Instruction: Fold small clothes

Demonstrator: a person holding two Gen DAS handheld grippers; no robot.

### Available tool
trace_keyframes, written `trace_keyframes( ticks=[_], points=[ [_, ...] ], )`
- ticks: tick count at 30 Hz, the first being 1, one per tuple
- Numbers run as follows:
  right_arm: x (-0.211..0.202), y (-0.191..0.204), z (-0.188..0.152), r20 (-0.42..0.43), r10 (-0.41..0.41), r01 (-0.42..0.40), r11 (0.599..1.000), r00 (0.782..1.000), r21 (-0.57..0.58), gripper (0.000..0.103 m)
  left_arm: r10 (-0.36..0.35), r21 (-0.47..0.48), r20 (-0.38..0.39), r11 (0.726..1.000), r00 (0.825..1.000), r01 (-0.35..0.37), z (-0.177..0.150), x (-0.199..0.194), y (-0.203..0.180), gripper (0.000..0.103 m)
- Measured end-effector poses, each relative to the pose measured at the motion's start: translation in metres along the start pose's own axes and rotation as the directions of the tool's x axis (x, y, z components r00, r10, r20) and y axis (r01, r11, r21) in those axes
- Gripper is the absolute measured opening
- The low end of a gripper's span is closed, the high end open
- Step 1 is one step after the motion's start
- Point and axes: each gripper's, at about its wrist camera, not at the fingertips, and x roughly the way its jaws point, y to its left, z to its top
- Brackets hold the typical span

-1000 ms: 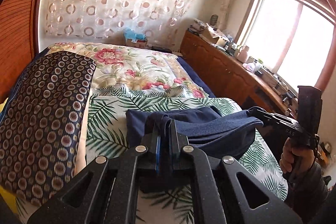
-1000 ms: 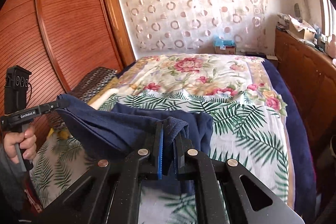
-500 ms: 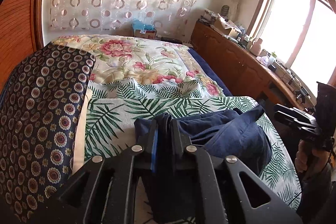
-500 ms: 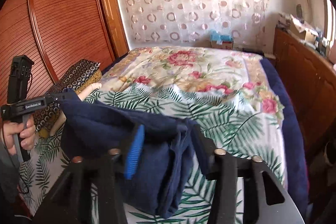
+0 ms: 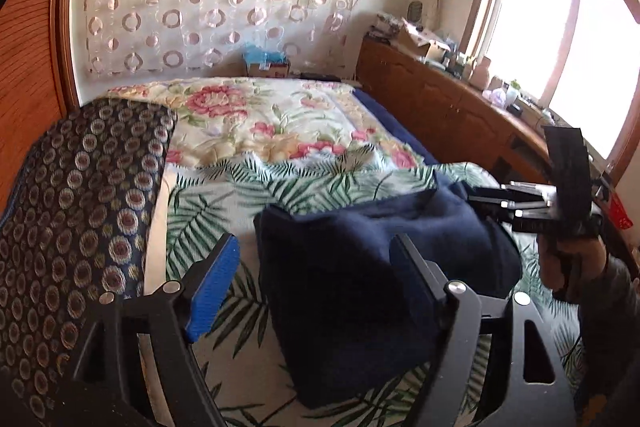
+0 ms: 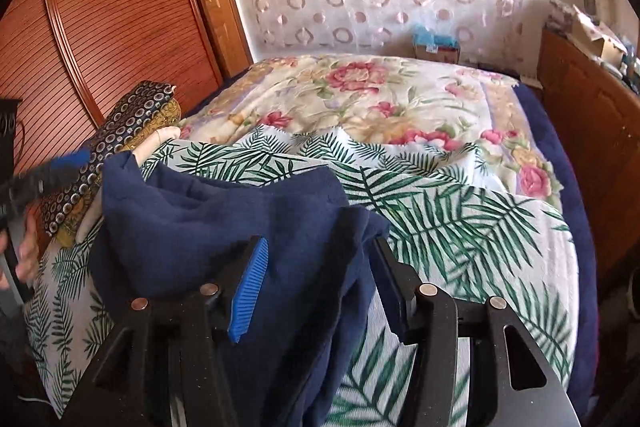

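A navy blue cloth [image 5: 380, 267] lies folded in a soft heap on the palm-leaf sheet [image 5: 208, 211] of the bed. My left gripper [image 5: 316, 239] hangs over its left edge; the jaws are opening wide and neither pad touches the fabric. In the right wrist view the same cloth [image 6: 224, 219] bunches up between the fingers of my right gripper [image 6: 320, 243], which is open with its pads off it. That gripper [image 5: 476, 195] also shows at the cloth's right end, held by a hand. The left gripper [image 6: 80, 159] is a blur at the cloth's far left corner.
A dark pillow with a ring pattern [image 5: 80, 227] lies along the left side of the bed, and a floral quilt [image 5: 260, 115] covers the far half. A cluttered wooden cabinet [image 5: 440, 107] runs under the window on the right. Louvred wardrobe doors [image 6: 100, 27] stand to the left.
Both grippers were shut on the navy cloth, holding it stretched above the bed. The right one let go first, then the left, and the cloth has sunk onto the sheet.
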Motion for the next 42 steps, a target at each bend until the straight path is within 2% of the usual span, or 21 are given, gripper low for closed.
trace_keyframes(
  ticks=[1,2,3,4,5,8,9,11,12,17,21,22,24,26,28,37,42],
  points=[
    [0.005,0.0,0.002,-0.012,0.018,-0.018,1.0,1.0,0.004,0.054,-0.001,-0.003,-0.016,1.0,1.0,0.001,-0.003,0.004,0.001,0.078],
    [0.009,-0.001,0.003,-0.023,0.037,-0.036,0.999,0.999,0.008,0.04,-0.003,-0.008,-0.027,1.0,1.0,0.002,-0.005,0.006,0.002,0.078],
    [0.012,-0.002,0.004,-0.029,0.054,-0.054,0.998,0.998,0.012,0.031,0.0,-0.011,-0.038,1.0,0.999,0.0,-0.006,0.01,0.002,0.078],
    [0.013,-0.003,0.006,-0.032,0.072,-0.072,0.997,0.997,0.013,0.017,0.004,-0.011,-0.048,1.0,0.999,-0.004,-0.007,0.014,0.003,0.078],
    [0.013,-0.004,0.006,-0.029,0.09,-0.09,0.996,0.996,0.006,0.012,0.011,-0.01,-0.059,1.0,0.998,-0.011,-0.008,0.018,0.004,0.078],
    [0.0,-0.005,0.009,0.045,0.067,-0.065,0.997,0.997,-0.04,0.008,0.015,-0.009,-0.062,1.0,0.998,-0.016,-0.005,0.026,0.004,0.078],
    [-0.006,-0.007,0.008,0.082,0.041,-0.038,0.999,0.996,-0.035,0.008,0.023,-0.008,-0.061,1.0,0.998,-0.023,-0.004,0.029,0.004,0.078],
    [-0.014,-0.012,0.006,0.15,-0.063,0.063,0.998,0.987,0.001,0.008,0.048,-0.002,-0.058,0.999,0.997,-0.049,-0.001,0.035,0.004,0.078],
    [-0.014,-0.016,0.006,0.154,-0.105,0.103,0.994,0.982,0.021,0.008,0.064,-0.004,-0.061,0.998,0.996,-0.064,0.0,0.038,0.004,0.078],
    [-0.001,-0.023,0.0,0.09,-0.108,0.104,0.994,0.99,0.045,0.008,0.073,-0.027,-0.085,0.997,0.994,-0.075,0.001,0.051,0.013,0.078],
    [-0.003,-0.022,0.005,0.097,-0.112,0.109,0.993,0.989,0.037,0.008,0.086,-0.025,-0.091,0.996,0.992,-0.089,0.002,0.059,0.015,0.078],
    [-0.004,-0.022,0.006,0.101,-0.111,0.108,0.994,0.989,0.035,0.012,0.089,-0.027,-0.092,0.995,0.992,-0.092,0.002,0.061,0.015,0.078],
    [-0.009,-0.013,0.01,0.107,-0.122,0.12,0.992,0.987,0.025,0.027,0.083,-0.033,-0.1,0.996,0.992,-0.087,0.0,0.065,0.016,0.078],
    [-0.006,-0.009,0.009,0.105,-0.12,0.119,0.993,0.987,0.009,0.054,0.081,-0.036,-0.104,0.996,0.991,-0.086,-0.001,0.067,0.017,0.078],
    [-0.005,-0.007,0.006,0.104,-0.099,0.099,0.995,0.99,0.002,0.064,0.078,-0.037,-0.107,0.996,0.991,-0.083,-0.002,0.069,0.017,0.078],
    [0.019,-0.013,0.009,0.004,-0.112,0.112,0.994,0.994,-0.003,0.075,0.06,-0.05,-0.125,0.997,0.99,-0.067,-0.005,0.077,0.019,0.078],
    [0.024,-0.02,0.017,-0.031,-0.079,0.08,0.996,0.996,0.036,0.076,0.055,-0.053,-0.134,0.997,0.989,-0.063,-0.005,0.079,0.019,0.078]
  ],
)
